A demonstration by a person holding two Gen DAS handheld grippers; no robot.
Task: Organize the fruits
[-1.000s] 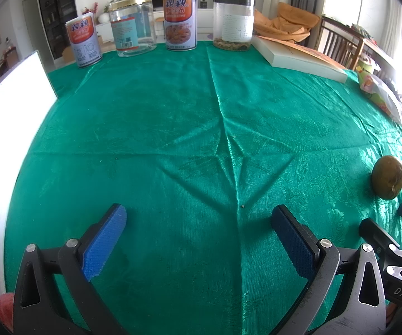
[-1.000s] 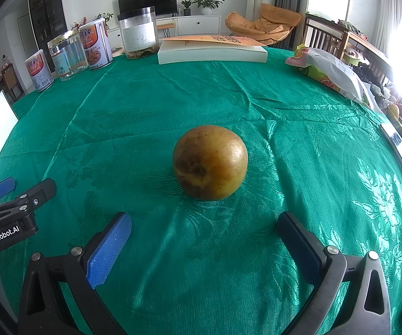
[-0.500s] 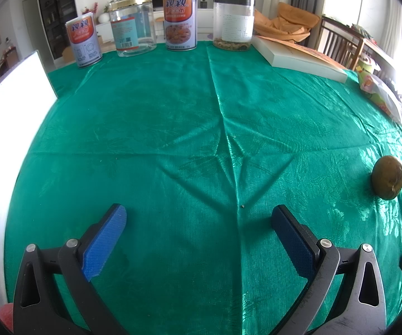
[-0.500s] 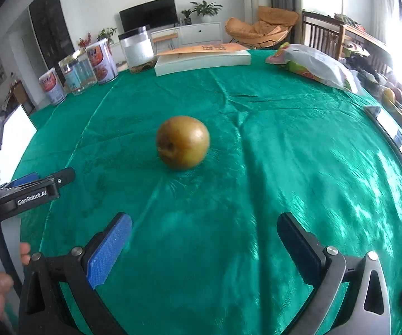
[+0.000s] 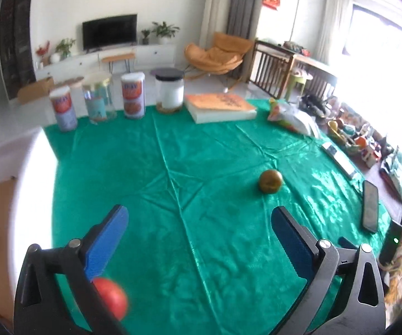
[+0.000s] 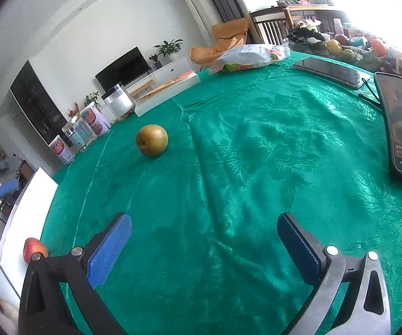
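A brown-yellow pear (image 5: 270, 181) sits alone on the green tablecloth (image 5: 201, 167); in the right wrist view the pear (image 6: 152, 140) lies far ahead and to the left. A red apple (image 5: 111, 297) shows low behind my left finger; in the right wrist view the apple (image 6: 34, 248) rests on the white board (image 6: 25, 212) at the left. My left gripper (image 5: 199, 233) is open and empty, raised above the table. My right gripper (image 6: 203, 241) is open and empty, well short of the pear.
Two cans (image 5: 133, 95), a glass jar (image 5: 98, 101) and a white jar (image 5: 169, 91) stand along the far edge. A thick book (image 5: 220, 107) and a snack bag (image 5: 290, 115) lie at the back right. Phones (image 6: 400, 124) lie at the right.
Both grippers have lifted and pulled back from the table. The pear now looks smaller and farther off in both views. The red apple has come into view.
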